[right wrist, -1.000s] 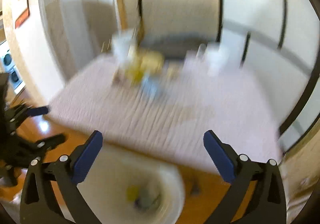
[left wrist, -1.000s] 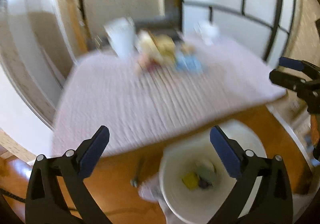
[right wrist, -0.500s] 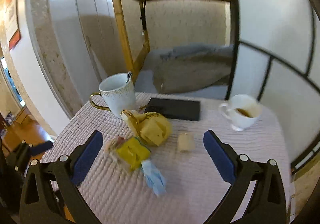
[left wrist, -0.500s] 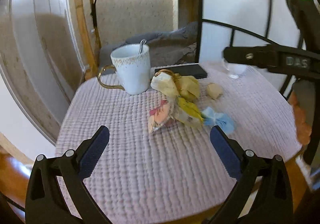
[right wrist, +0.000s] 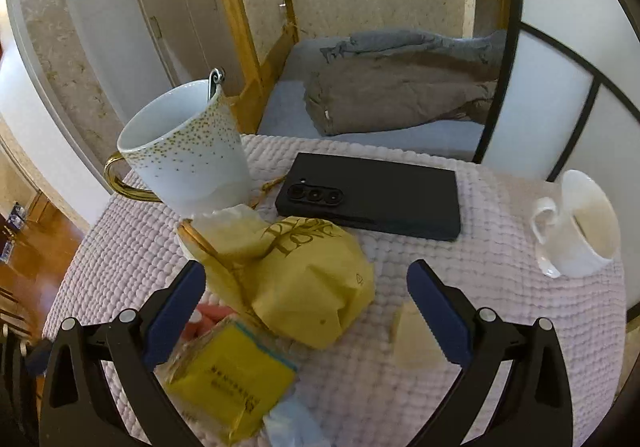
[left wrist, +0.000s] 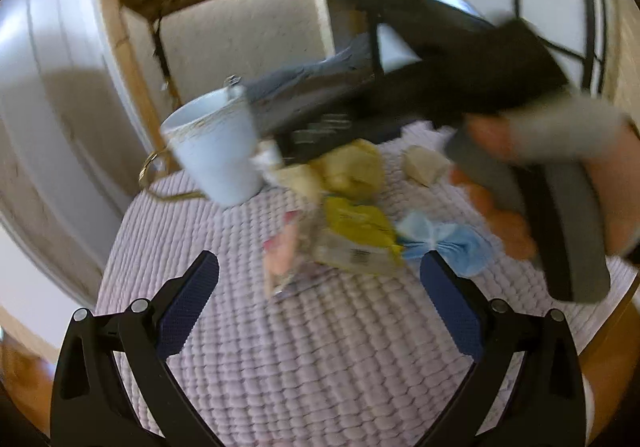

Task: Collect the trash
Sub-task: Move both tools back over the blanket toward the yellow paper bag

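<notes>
Clearly the right tongs [right wrist: 306,301] are lining up on the crumpled yellow paper bag with gold lettering [right wrist: 304,279], which sits near the middle of the tabletop's pale pink quilted cloth [right wrist: 480,231], just in front of the speckled white mug with a gold handle [right wrist: 184,155]. Their blue-padded jaws stand wide apart and hold nothing; the bag lies between them, apparently untouched. To do this well, I would lower squarely over the bag's bulk, close on the crumpled body and not the thin twisted top, and keep clear of the mug and the black phone [right wrist: 372,195] beyond it.

The left tongs [left wrist: 320,297] are likewise spread wide and empty, hovering over the near part of the cloth, short of the litter.

Only the right view shows the small white cup with a brownish residue [right wrist: 580,227] at the far right, and the beige wedge-shaped scrap [right wrist: 412,343] crisply. The blurred left view alone shows the whole pale blue twisted wrapper [left wrist: 444,243], the pinkish clear packet [left wrist: 284,255], and the person's hand [left wrist: 552,175] gripping the other tool. The yellow flat sachet [right wrist: 232,375] appears in both.
</notes>
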